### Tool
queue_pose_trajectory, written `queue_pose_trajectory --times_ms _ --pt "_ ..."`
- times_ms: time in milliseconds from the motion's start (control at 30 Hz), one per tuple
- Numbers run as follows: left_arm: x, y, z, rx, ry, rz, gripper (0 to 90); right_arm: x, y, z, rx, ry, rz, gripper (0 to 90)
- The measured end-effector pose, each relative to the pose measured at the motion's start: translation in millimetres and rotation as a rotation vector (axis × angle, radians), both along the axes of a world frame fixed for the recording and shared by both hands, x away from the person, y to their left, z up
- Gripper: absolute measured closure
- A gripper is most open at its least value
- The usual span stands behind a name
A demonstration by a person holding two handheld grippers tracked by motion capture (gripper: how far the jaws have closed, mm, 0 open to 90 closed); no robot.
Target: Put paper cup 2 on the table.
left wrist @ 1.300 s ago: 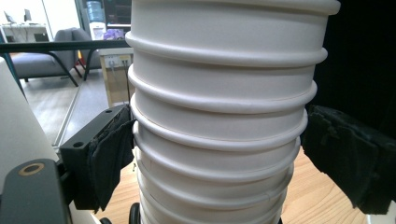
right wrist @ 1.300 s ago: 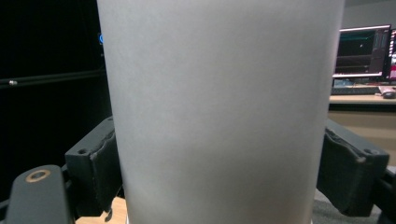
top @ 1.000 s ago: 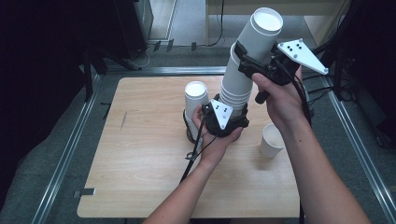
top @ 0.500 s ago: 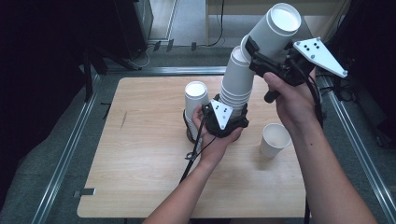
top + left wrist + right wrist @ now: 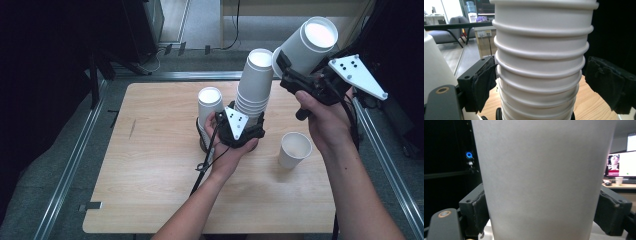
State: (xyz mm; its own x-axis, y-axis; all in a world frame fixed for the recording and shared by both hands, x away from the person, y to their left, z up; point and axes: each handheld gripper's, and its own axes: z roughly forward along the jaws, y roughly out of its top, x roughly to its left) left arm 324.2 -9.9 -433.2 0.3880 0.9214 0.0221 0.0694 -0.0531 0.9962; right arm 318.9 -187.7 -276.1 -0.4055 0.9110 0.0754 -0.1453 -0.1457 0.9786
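cup stack [image 5: 254, 87] mid-table, near side open

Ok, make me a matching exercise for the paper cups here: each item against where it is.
1. tall cup stack
2. pulled-off cup
3. single cup
4. short cup stack

a. standing alone on the table
b. between the left gripper's jaws
c. raised in the right gripper
d. just beyond the person's left hand

Pairs: 1-b, 2-c, 3-a, 4-d
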Motion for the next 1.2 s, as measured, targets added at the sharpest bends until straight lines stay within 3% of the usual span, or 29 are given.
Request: queue_pose_trajectory --times_ms 233,367,667,1067,1200 --pt "-10.0 8.5 4.5 -0.014 0.000 -0.040 8.0 -9.1 -6.7 -11.2 -0.001 0.009 0.001 13.7" --pt "-15.2 13.8 3.6 -0.012 0.019 -0.064 1.8 -13.0 -12.0 -16.8 0.001 0.011 -0.005 13.6" --pt "-33.6 26.4 2.3 -0.017 0.032 -0.098 1.8 -22.6 -22.9 -33.0 0.006 0.033 -0.022 13.6" --pt "-66.0 58.1 -3.4 -0.008 0.071 -0.113 0.0 -38.4 -13.9 -69.1 -0.050 0.063 -0.035 13.6" --pt "-77.1 70.2 -4.9 -0.003 0.078 -0.118 0.0 -45.3 -5.3 -82.1 -0.096 0.068 -0.043 13.5"
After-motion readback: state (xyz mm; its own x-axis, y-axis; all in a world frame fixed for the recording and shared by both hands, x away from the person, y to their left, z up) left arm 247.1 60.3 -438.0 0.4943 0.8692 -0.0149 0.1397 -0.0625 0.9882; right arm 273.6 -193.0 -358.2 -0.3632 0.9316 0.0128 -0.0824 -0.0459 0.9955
